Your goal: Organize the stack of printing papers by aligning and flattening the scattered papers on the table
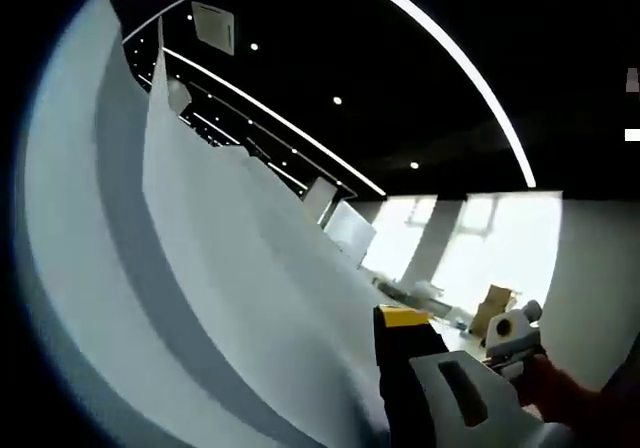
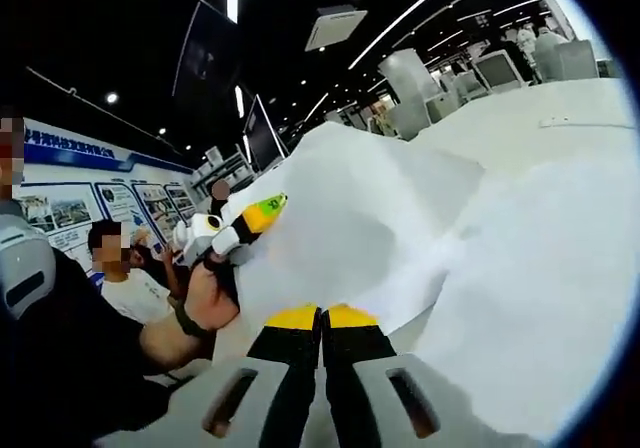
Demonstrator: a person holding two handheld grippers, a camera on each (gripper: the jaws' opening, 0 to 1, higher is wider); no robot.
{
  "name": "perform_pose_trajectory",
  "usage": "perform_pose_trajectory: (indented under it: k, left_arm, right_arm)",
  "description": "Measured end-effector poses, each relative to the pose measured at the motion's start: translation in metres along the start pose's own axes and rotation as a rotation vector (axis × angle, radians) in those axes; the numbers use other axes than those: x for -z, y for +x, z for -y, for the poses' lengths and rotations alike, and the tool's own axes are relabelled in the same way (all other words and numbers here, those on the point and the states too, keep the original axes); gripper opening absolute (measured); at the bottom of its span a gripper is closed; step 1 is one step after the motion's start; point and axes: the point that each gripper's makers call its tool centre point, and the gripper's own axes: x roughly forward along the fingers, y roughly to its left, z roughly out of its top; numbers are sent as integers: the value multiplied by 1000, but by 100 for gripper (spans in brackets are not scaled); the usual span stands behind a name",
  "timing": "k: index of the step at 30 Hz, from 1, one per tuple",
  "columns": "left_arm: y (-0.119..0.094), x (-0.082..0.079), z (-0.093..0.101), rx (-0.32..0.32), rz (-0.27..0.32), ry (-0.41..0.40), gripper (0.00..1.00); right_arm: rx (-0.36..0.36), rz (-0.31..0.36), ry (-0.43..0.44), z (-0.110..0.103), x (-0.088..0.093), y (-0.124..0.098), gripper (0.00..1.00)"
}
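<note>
The papers (image 2: 400,218) are lifted off the counter (image 2: 540,108), held up as a loose white sheaf that spreads from the centre to the right of the right gripper view. In the left gripper view the same papers (image 1: 200,268) rise along the left half of the frame, their edges fanned and stepped, not square with each other. I judge them light and limp: the sheets bow and billow under their own weight, so they will slide against one another and crease if I pinch hard or pull unevenly. The best hold looks to be at the edges, one gripper on each side, so I can tap the sheaf down on the counter to square it.

My right gripper (image 2: 322,320) sits at the bottom centre of its view with its yellow-tipped jaws pressed together on the lower edge of the papers. My left gripper (image 1: 395,318) shows one jaw at the bottom centre of its view, tight against the sheets; I cannot tell how the jaws stand there. In the right gripper view it appears at centre left, held in my hand (image 2: 205,303), at the sheaf's far edge.

Around me, a seated person (image 2: 120,268) sits at the left of the right gripper view, in front of a wall of posters (image 2: 90,203). The pale counter stretches across the upper right, with nothing that I can see lying in the way.
</note>
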Motion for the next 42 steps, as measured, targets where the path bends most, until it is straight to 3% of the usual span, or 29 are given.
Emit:
perform_pose_trajectory:
  k: [6, 27, 42]
  left_arm:
    - [0, 0, -1, 0, 1, -3, 28]
    - [-2, -2, -1, -12, 6, 65, 13]
    - [-5, -9, -2, -18, 39, 75, 7]
  right_arm:
    - [2, -9, -11, -1, 2, 2, 0]
    - [6, -4, 3, 2, 3, 5, 0]
    - [38, 38, -26, 5, -6, -1, 23]
